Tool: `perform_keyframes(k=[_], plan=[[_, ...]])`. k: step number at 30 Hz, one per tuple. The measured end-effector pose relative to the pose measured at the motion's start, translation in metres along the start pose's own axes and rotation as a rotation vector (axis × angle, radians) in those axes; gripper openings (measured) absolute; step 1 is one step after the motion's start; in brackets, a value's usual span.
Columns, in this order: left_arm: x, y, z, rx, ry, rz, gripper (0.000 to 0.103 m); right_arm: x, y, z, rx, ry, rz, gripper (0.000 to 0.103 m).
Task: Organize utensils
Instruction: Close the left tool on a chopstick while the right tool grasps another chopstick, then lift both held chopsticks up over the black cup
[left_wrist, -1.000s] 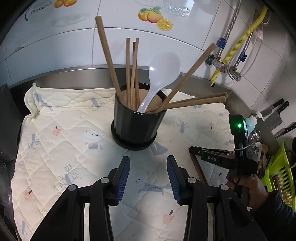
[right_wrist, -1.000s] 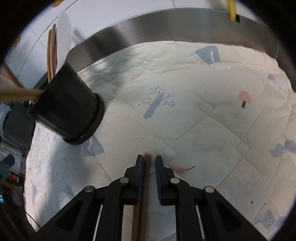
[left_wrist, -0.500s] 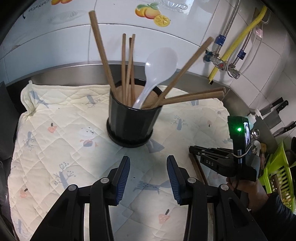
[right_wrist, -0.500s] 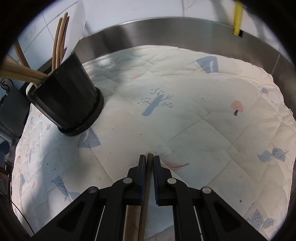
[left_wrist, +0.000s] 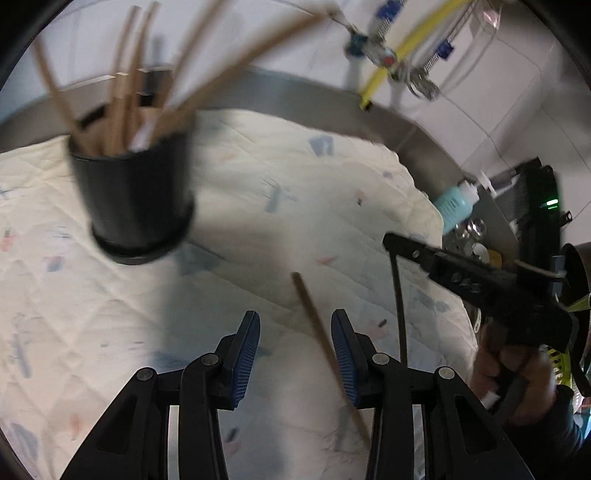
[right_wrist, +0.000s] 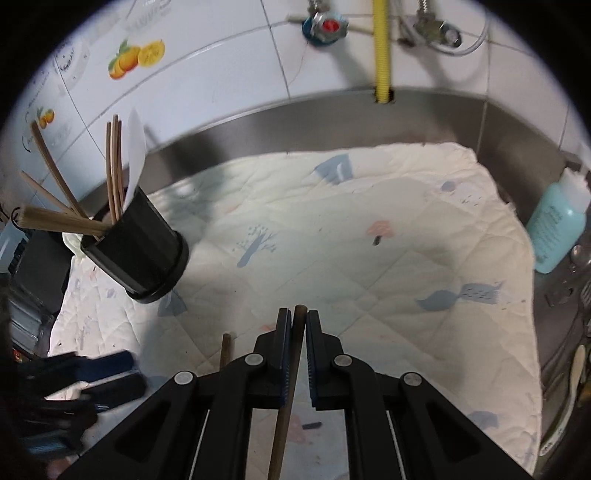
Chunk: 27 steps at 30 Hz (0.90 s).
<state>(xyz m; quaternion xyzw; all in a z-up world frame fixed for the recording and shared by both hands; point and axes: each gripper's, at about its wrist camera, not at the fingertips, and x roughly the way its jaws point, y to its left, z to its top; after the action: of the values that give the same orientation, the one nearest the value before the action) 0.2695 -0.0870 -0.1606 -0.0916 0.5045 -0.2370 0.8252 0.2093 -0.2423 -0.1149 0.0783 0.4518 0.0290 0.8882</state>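
Midway through gathering loose chopsticks into the black holder (right_wrist: 136, 251). Right gripper (right_wrist: 299, 328) clamped tight on one dark chopstick (right_wrist: 290, 398), tip poking out at twelve o'clock past the pads, lifted off the quilted mat (right_wrist: 369, 229). Holder seen at ten o'clock from that gripper, well apart, already bristling with chopsticks and a white spoon (right_wrist: 136, 155). Left gripper (left_wrist: 295, 350) part open, gripping nothing; second chopstick (left_wrist: 317, 332) lying on the mat between its pads, slanting toward eleven o'clock. Next, probably: carrying the held stick over the rim and dropping it in upright.
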Motion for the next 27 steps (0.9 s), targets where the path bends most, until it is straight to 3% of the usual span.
perform_keyframes(k=[6, 16, 22, 27], plan=[[0.037, -0.015, 0.006, -0.004, 0.051, 0.0, 0.033, -0.019, -0.002, 0.003, 0.001, -0.049, 0.01, 0.01], [0.084, -0.018, 0.013, -0.005, 0.12, 0.073, 0.025, -0.047, -0.003, 0.004, -0.011, -0.119, 0.019, 0.01], [0.091, -0.024, 0.014, 0.031, 0.097, 0.133, 0.014, -0.063, -0.002, 0.003, -0.016, -0.148, 0.027, 0.01], [0.085, -0.024, 0.013, 0.026, 0.079, 0.126, 0.013, -0.073, 0.0, 0.003, -0.022, -0.169, 0.033, 0.01]])
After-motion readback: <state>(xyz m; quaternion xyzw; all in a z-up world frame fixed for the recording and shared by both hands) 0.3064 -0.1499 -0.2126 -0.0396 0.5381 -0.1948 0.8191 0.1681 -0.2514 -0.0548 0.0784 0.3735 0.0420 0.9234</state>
